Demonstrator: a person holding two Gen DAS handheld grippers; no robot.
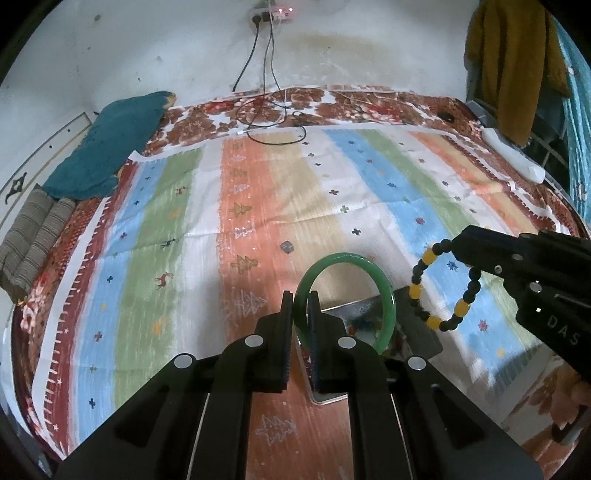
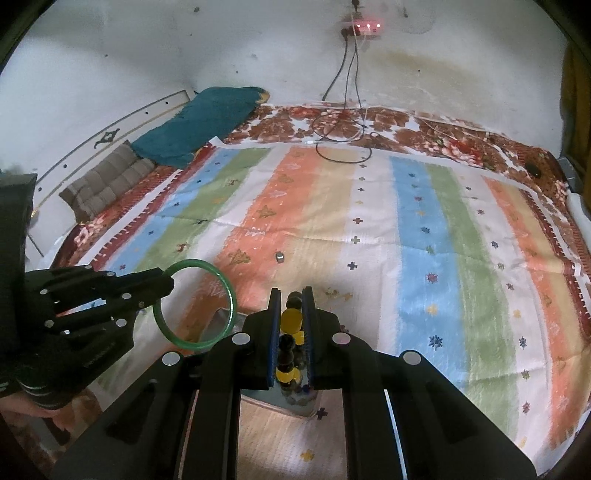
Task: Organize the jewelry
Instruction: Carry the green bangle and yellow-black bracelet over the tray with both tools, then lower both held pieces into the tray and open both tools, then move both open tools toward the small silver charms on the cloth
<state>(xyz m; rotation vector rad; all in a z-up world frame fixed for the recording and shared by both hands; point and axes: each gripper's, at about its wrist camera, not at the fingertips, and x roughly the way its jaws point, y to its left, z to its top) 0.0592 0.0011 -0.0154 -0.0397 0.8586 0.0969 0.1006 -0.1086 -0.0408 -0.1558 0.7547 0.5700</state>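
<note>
The left claw (image 1: 300, 295) was clamped on a green bangle (image 1: 384, 291), its two fingers pinching the ring's left side so that the bangle stood upright above a shiny metal tray (image 1: 424, 332) lying on the bed. The right claw (image 2: 293, 295) was closed on a bead bracelet (image 2: 291, 320) of black and yellow beads; from the left wrist view the bracelet (image 1: 424, 260) hung as an open loop below that claw (image 1: 456, 245), just to the right of the bangle and not touching it. From the right wrist view the left claw (image 2: 166, 282) reached in from the left side with the bangle (image 2: 231, 295) held out in the air beside the tray (image 2: 221, 317), whose edge showed partly behind the right claw's fingers. A striped cloth (image 1: 258, 206) in orange, blue, green and white covered the bed, and a small ring-like thing (image 2: 280, 256) lay on it farther off, too small to identify. At the head of the bed lay a teal pillow (image 1: 110, 147), with cables (image 1: 266, 122) trailing from a wall socket (image 1: 271, 14) onto the flowered sheet.
</note>
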